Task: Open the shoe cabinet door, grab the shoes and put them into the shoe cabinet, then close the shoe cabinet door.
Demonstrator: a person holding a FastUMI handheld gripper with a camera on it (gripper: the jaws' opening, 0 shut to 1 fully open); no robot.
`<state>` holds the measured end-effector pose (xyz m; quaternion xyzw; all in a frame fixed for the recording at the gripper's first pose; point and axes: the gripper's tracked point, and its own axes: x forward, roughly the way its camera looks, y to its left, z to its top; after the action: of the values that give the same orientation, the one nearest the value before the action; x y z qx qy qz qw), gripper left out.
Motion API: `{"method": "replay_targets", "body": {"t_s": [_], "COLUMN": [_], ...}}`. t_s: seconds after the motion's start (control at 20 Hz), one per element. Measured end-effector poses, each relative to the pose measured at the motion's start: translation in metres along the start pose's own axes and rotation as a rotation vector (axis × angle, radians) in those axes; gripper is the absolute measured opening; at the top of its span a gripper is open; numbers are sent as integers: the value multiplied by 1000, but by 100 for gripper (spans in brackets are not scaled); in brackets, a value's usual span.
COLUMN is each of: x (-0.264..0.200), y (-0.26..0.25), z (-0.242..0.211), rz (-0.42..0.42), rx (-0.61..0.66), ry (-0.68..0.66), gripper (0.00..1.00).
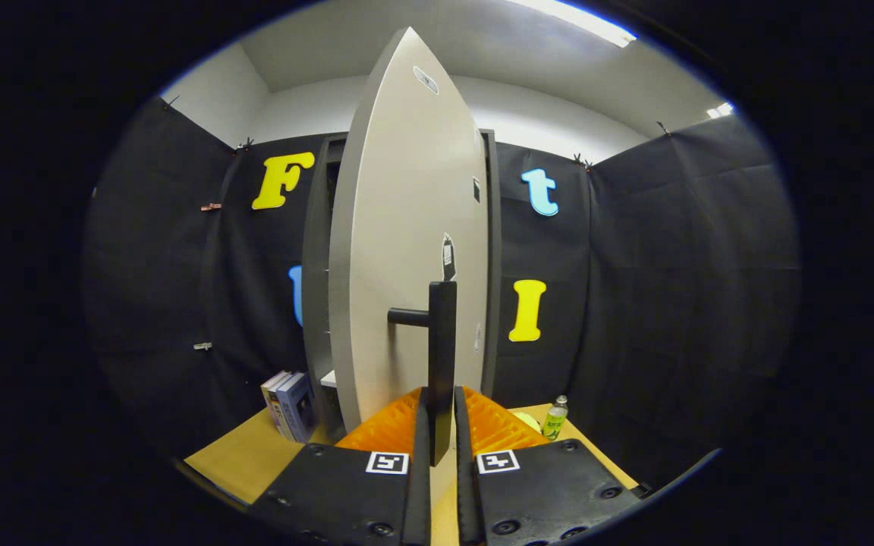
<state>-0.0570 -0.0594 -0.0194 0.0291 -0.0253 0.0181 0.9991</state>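
Gripper (441,425): two matte black body plates, one each side, round black screws along their lower edges. Square black-and-white fiducial marker on the inner top corner of each plate. Ribbed fingers (494,425) rise ahead of plates, narrow slot between them.

A stack of books (289,406) stood upright on the surface (243,459). A small bottle (555,418) stood well apart from them, with what appeared to be a pale yellowish object (528,419) just beside it.

Ceiling strip light (573,19) bright overhead; booth dim; fisheye bends edges; focus sharp, no blur.
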Motion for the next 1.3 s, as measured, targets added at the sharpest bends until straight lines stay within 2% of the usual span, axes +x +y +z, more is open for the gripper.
{"method": "replay_targets", "body": {"t_s": [0.25, 0.35, 0.55, 0.6, 0.75, 0.85, 0.95, 1.0, 1.1, 1.3], "x": [-4, -6, -14, -19, -42, -61, -81, -90, -103, -108], "y": [-62, -76, -101, -107, -120, -125, -116, -105, -76, -26], "z": [4, 2, 1, 2, -5, -15, -23, -27, -37, -78], "rz": [-111, -85, -60, -70, -92, -105, -81, -58, 14, 118], "rx": [47, 88, 50, 53, 40, 3, -19, -21, -6, -27], "ry": [-14, 1, 16, 15, 34, 65, 91, 103, 136, 220], "gripper": [13, 13, 20, 29, 42, 67, 91, 96, 98, 97]}}
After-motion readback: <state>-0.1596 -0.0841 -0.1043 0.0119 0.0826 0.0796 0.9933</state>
